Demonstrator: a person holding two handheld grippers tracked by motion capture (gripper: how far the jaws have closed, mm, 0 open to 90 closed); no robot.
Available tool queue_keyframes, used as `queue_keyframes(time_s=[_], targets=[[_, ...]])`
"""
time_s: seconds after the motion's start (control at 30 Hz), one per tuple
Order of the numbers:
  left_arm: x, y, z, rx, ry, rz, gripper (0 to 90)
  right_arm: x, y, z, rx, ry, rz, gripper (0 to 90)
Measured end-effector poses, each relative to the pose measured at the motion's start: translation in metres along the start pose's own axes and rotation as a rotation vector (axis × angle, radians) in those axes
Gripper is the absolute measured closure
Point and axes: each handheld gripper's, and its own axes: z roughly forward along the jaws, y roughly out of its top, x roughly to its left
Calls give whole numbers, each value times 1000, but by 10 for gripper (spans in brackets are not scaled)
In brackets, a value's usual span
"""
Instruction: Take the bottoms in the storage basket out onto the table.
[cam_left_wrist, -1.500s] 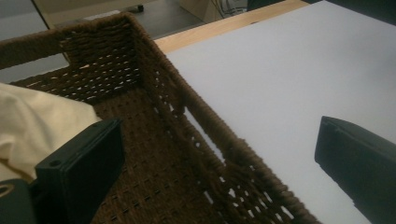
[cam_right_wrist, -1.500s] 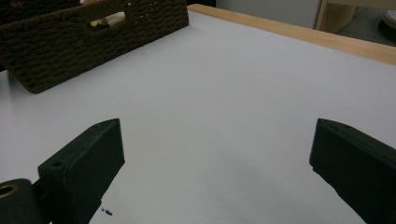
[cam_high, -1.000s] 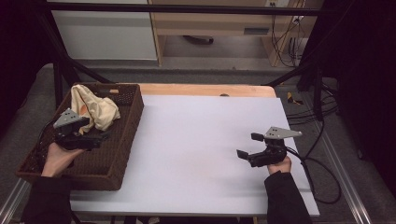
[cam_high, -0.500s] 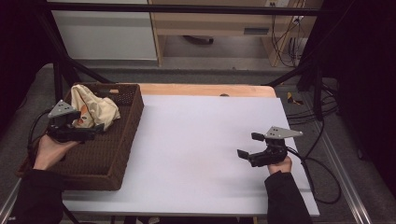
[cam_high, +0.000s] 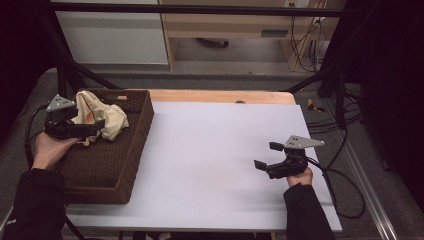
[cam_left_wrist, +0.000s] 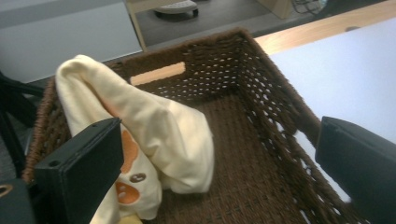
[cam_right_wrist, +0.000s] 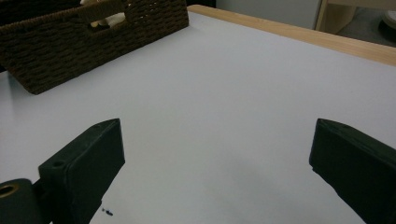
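Observation:
A dark woven basket stands at the table's left edge, and a cream cloth with orange print lies bunched in its far left corner. My left gripper hovers over the basket's left rim, beside the cloth, jaws wide apart and empty. From the left gripper view the cloth hangs over the basket wall, partly behind the left jaw. My right gripper sits open above the white table top at the right, nothing between its jaws. The basket shows far off in the right gripper view.
A wooden strip runs along the table's far edge. Black cables trail off the right side. Metal frame legs stand behind the basket, with a cabinet beyond.
My left gripper has moved away from me along the basket's left side, up to the cloth. The right gripper has stayed put.

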Motion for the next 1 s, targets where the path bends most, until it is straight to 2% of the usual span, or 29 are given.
queue_keyframes(time_s=[0.17,0.27,0.5,0.57,0.8,1.0], targets=[[6,1,9,-2,41,-17,12,0,0,0,0,0,0,39],[8,1,13,2,46,-27,12,0,0,0,0,0,-1,39],[15,1,27,6,88,-62,12,0,0,1,4,1,-1,39],[16,1,31,7,87,-74,11,0,0,1,5,0,-1,39],[21,1,40,-3,95,-87,12,0,0,1,5,1,0,39],[25,2,46,-3,124,-73,12,0,-1,2,11,1,-1,39]])
